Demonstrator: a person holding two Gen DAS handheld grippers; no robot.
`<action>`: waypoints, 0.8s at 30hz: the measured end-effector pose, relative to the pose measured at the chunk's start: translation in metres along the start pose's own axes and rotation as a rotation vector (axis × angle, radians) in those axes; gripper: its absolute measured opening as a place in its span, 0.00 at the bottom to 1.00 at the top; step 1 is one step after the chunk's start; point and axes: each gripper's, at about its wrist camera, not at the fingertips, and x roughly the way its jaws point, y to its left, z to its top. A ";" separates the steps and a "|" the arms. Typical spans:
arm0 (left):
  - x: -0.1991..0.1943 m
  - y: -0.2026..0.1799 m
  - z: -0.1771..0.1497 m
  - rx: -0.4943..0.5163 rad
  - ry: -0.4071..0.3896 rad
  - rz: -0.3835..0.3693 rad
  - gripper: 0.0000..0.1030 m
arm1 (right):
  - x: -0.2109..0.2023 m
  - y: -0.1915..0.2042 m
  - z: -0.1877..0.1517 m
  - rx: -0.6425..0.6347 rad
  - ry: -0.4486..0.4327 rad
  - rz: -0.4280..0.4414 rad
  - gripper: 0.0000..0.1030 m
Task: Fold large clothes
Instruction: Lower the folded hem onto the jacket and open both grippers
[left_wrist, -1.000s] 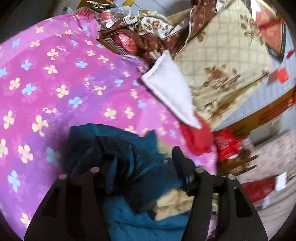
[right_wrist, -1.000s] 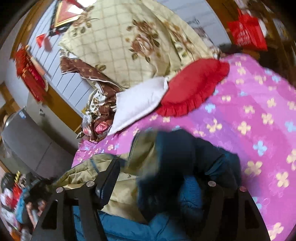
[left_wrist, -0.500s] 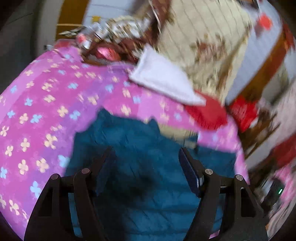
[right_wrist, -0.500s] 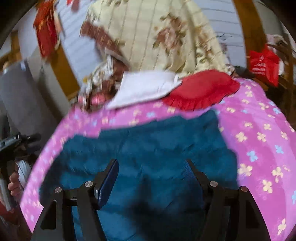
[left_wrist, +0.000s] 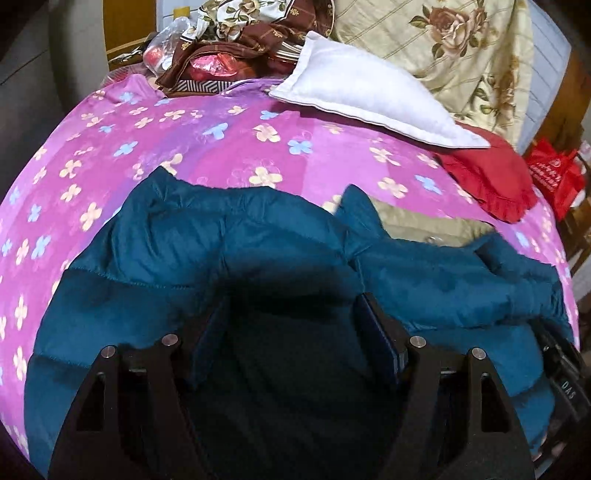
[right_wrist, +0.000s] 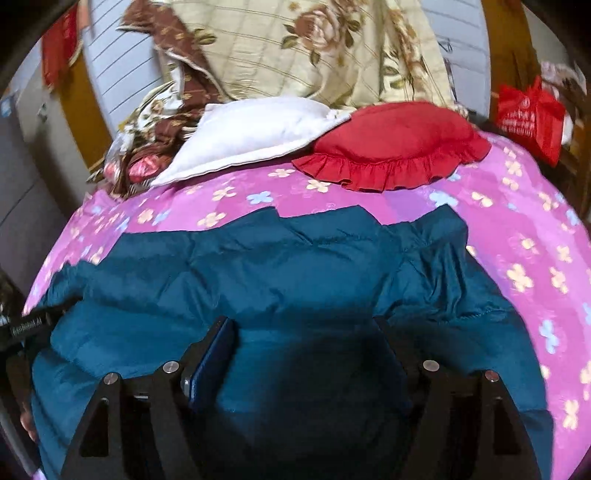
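Note:
A large teal padded jacket (left_wrist: 240, 251) lies spread flat on the pink flowered bed cover (left_wrist: 221, 147), with a patch of its beige lining (left_wrist: 417, 221) showing at the far right. It also fills the right wrist view (right_wrist: 280, 266). My left gripper (left_wrist: 291, 325) is open, its fingers resting low over the jacket's near part. My right gripper (right_wrist: 303, 343) is open too, just over the jacket's near edge. Neither holds any fabric.
A white pillow (left_wrist: 369, 88) and a red frilled cushion (right_wrist: 395, 147) lie at the far side of the bed. A beige rose-patterned quilt (right_wrist: 332, 44) is piled behind them. Brown patterned cloth and wrapped items (left_wrist: 229, 48) sit at the far left. A red bag (right_wrist: 528, 114) stands beyond the bed's right edge.
A second ago both grippers held the bunched jacket up. It has since dropped flat and spread on the bed, and both grippers now hover open over it.

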 end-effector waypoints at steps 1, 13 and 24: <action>0.006 -0.002 0.004 0.004 -0.005 0.008 0.72 | 0.007 0.001 0.003 0.007 0.000 -0.001 0.73; -0.009 -0.009 0.000 0.035 -0.063 0.052 0.77 | 0.020 0.004 0.009 -0.012 0.026 -0.072 0.74; -0.163 0.012 -0.103 0.087 -0.210 0.072 0.77 | -0.151 0.019 -0.094 -0.043 -0.086 0.033 0.74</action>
